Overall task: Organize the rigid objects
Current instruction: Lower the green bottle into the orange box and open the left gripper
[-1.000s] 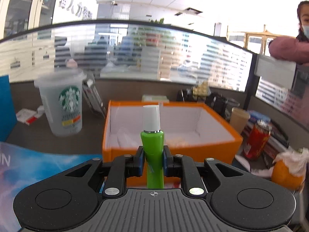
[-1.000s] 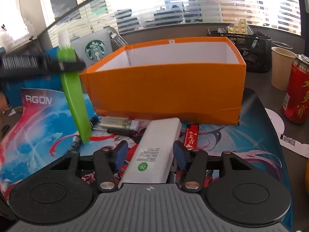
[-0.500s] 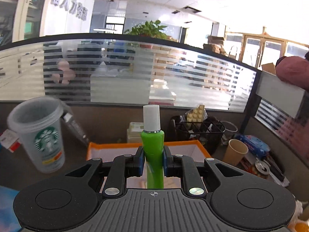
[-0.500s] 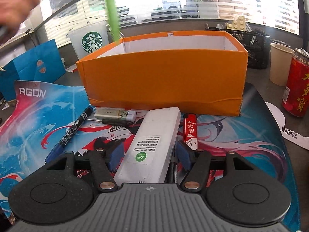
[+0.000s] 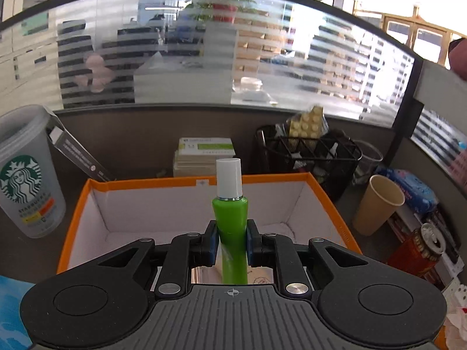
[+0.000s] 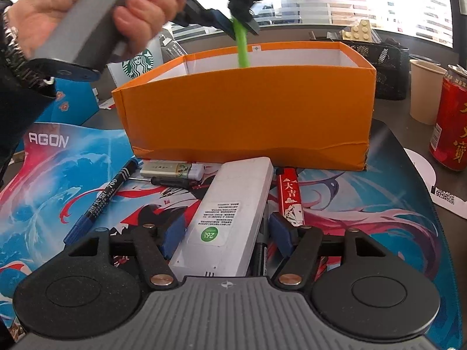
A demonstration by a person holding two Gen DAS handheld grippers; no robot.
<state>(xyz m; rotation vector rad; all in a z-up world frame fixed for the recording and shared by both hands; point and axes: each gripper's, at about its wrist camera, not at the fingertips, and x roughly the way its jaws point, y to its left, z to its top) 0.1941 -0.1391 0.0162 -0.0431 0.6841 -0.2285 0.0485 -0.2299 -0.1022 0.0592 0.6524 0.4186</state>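
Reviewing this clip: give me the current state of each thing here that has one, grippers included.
Left gripper: shut on the green bottle, above the orange box.
Green bottle: capped, its lower end dipping into the box.
Orange box: open-topped.
Right gripper: open, jaws just widened; white remote lies between them, not pressed.
White remote: lying on the mat.
Marker: capped, lying on the mat.
Red can: upright.
Paper cup: upright.

Office, frosted glass partition [image 5: 262, 58], cluttered desk, mesh organiser [image 5: 309, 151]
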